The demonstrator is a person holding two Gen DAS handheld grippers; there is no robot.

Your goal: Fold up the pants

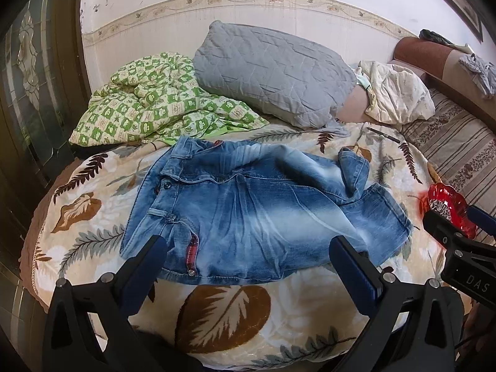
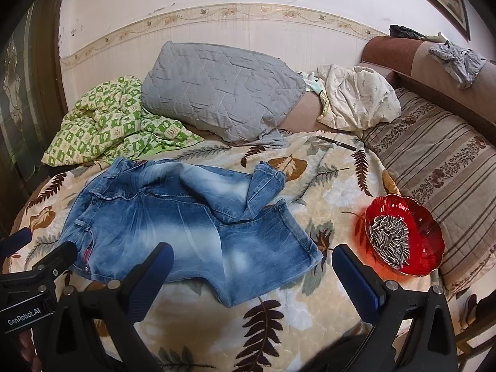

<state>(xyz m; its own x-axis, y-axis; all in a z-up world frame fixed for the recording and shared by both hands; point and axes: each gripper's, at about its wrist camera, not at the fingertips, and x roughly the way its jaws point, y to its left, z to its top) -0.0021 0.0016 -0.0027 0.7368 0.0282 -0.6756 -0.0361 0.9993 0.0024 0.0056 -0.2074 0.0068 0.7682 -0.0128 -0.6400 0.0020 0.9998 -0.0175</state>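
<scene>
Faded blue jeans lie spread on a leaf-patterned blanket, waistband to the left, legs to the right, the far leg's cuff folded back on itself. My left gripper hovers open over the near edge of the jeans, with nothing between its blue pads. My right gripper is open too, above the near leg's cuff. In the left wrist view the right gripper shows at the right edge. In the right wrist view the left gripper shows at the lower left.
A red glass bowl of sunflower seeds sits on the blanket right of the jeans. Behind lie a green checked quilt, a grey pillow, a cream cloth bundle and a dark pen. A striped cushion lies at right.
</scene>
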